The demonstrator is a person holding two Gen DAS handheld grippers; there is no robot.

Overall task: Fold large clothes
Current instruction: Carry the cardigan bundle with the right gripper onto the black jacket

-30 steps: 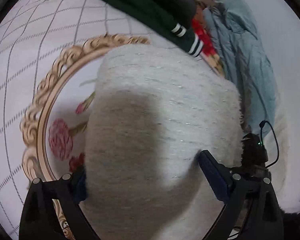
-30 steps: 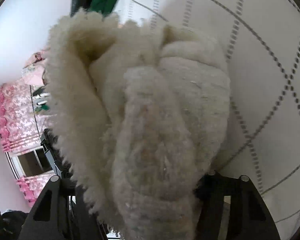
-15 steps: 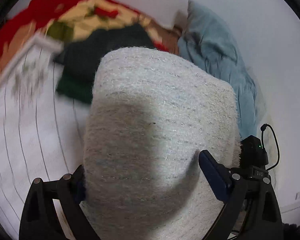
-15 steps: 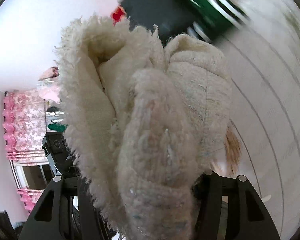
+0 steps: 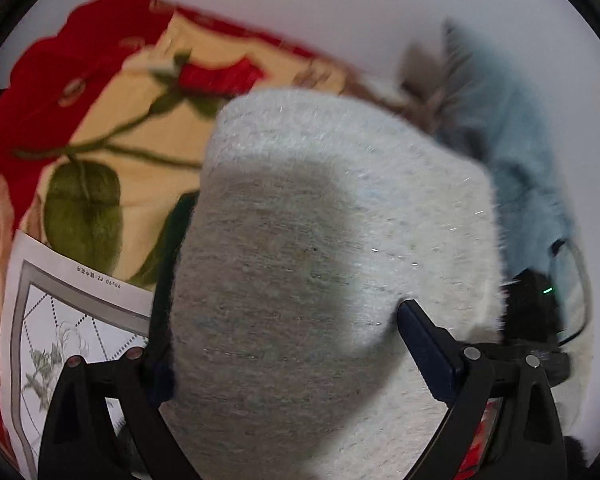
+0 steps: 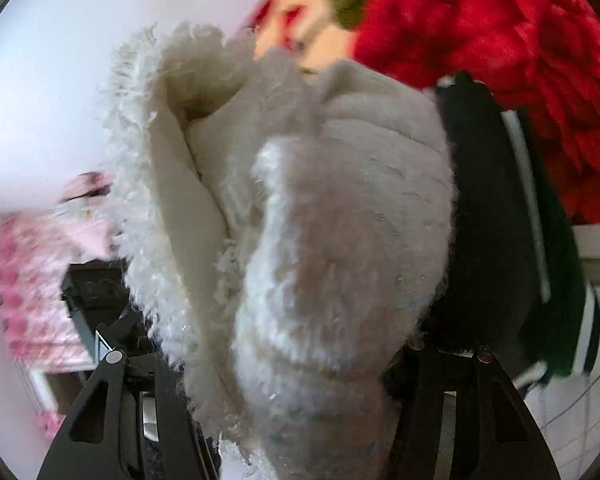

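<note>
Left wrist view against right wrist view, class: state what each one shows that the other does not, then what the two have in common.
Only the left wrist view shows the pale blue fabric heaped by the wall and the white sheet with grey grid lines. Only the right wrist view shows the pink floral curtain and the dark green garment with white stripes. Both share the fuzzy cream garment, bunched between each gripper's fingers, left gripper and right gripper, and the red rose-print blanket behind it.
</note>
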